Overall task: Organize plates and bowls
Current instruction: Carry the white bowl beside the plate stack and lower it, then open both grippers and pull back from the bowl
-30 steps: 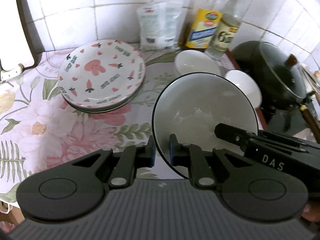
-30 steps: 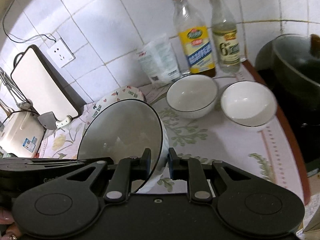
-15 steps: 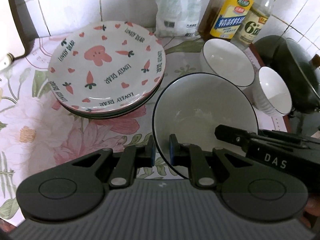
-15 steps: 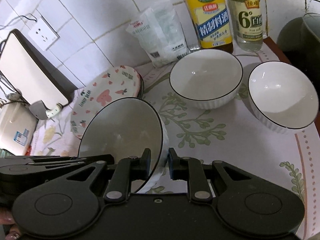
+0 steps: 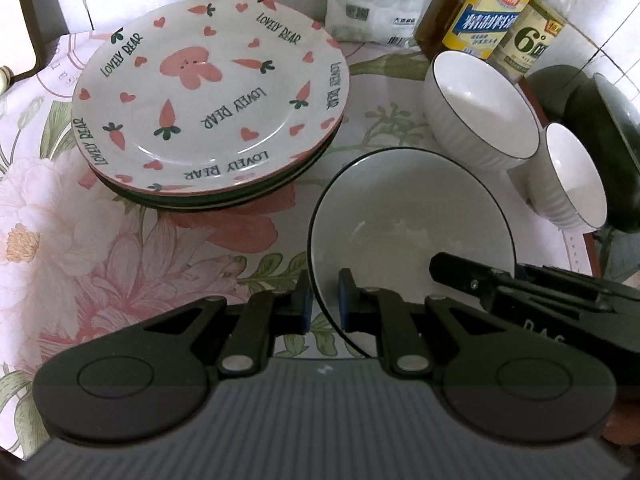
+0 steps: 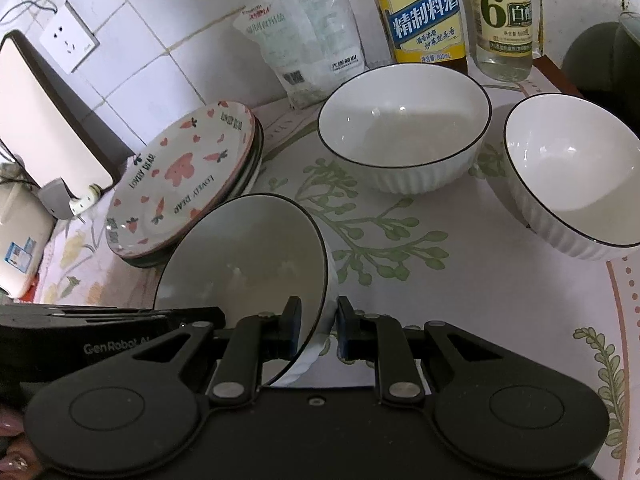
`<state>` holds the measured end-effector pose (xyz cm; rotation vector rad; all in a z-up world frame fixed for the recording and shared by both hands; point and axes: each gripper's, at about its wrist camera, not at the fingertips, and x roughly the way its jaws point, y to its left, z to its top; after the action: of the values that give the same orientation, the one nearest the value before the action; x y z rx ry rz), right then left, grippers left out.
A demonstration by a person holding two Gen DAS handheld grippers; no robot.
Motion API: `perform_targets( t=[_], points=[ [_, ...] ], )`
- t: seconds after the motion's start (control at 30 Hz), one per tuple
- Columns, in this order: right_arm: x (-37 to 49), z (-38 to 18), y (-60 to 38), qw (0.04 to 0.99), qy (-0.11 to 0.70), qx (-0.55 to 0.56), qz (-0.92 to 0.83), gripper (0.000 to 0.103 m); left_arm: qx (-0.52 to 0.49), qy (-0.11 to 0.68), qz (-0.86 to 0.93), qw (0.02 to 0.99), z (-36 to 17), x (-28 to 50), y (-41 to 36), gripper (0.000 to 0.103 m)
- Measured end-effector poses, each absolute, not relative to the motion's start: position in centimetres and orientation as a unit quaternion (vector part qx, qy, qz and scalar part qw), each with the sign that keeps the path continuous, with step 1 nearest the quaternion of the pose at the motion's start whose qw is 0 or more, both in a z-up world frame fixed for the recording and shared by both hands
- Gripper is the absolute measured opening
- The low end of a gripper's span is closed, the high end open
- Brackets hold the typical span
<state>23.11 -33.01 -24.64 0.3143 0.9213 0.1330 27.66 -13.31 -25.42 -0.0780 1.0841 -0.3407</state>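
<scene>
Counter: we see a flowered cloth (image 5: 100, 240) covering it, with white wall tiles (image 6: 160, 52) behind.
Appliance: at the far left of our right wrist view a white-fronted slab with a dark edge (image 6: 44, 120) leans against the wall under a socket (image 6: 69, 42).
Pot: a dark pot (image 5: 600, 152) stands at the right edge of our left wrist view, behind the small bowls.
Plate stack: the carrot-and-heart plate (image 5: 208, 96) tops a stack of darker plates, to the left of the bowl we carry.
Held bowl: we hold the white, black-rimmed bowl (image 5: 408, 232) above the cloth, tilted, just beside the plate stack and in front of the other two bowls.
Other bowls: two ribbed white bowls sit side by side, one (image 6: 404, 128) in front of the bottles, one (image 6: 572, 172) to its right.
Bottles and bag: a yellow-labelled bottle (image 6: 424, 12), a clear bottle (image 6: 504, 20) and a white bag (image 6: 308, 36) stand against the tiles.
Left gripper (image 5: 323, 300): we have it clenched on the bowl's left rim.
Right gripper (image 6: 318, 320): we have it clenched on the opposite rim.
</scene>
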Motion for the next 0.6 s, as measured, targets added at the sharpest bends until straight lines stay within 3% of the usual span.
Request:
perform_targets(
  t=[0.23,0.4,0.6],
  points=[
    [21.7,-24.0,-33.9,0.888,0.42,0.176,0.07,0.029,-0.046,0.51,-0.163,0.843,-24.3,26.8,-12.7,0.016],
    [19.1,-21.4,-34.6,0.906,0.385,0.152,0.087,0.05,-0.025,0.494,-0.154,0.855,-22.0,24.9,-11.8,0.032],
    [15.5,-18.1,-35.0,0.928,0.349,0.096,0.089,0.056,-0.029,0.469,-0.171,0.866,-18.3,21.9,-11.4,0.041]
  ],
)
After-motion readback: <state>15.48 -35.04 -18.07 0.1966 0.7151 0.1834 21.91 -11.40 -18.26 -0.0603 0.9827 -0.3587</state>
